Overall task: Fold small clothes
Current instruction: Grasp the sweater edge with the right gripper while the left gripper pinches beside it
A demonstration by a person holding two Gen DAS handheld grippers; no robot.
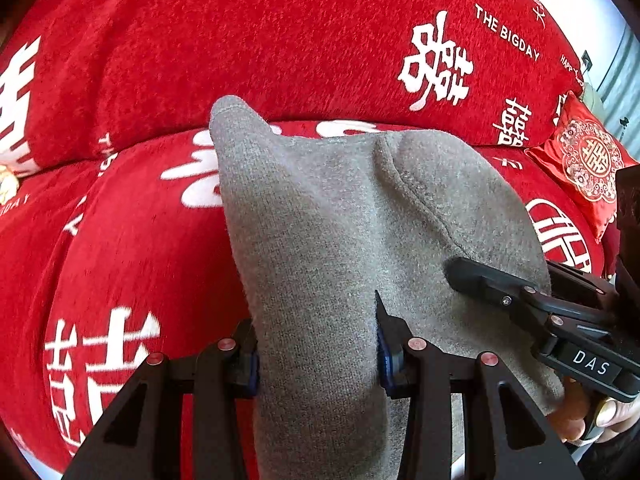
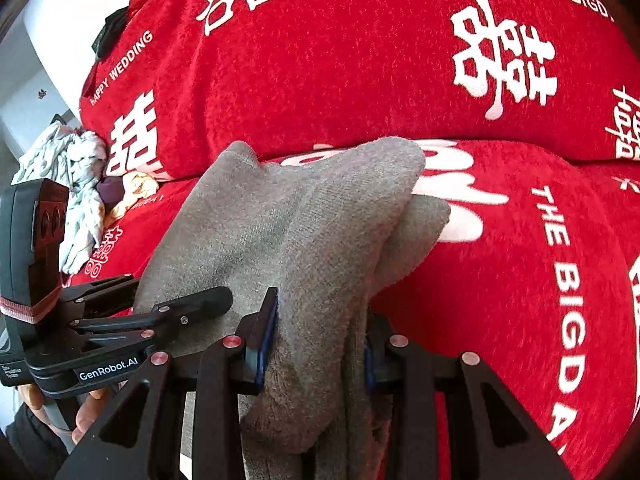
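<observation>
Folding progress: grey socks (image 2: 304,240) look paired and held up, not yet folded or set down
Left hand-held gripper (image 1: 318,354): closed on the socks
Right hand-held gripper (image 2: 320,344): clamped on them too
Location: above the red sofa (image 1: 280,40)
Long axis: runs away from both cameras, far ends toward the backrest

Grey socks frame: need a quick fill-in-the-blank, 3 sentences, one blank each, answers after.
1. Both grippers grip a pair of ____ socks.
2. The sofa cover is ____ with white lettering.
3. The left gripper and right gripper have their jaws ____ on the fabric.

Missing words: grey; red; shut
</observation>
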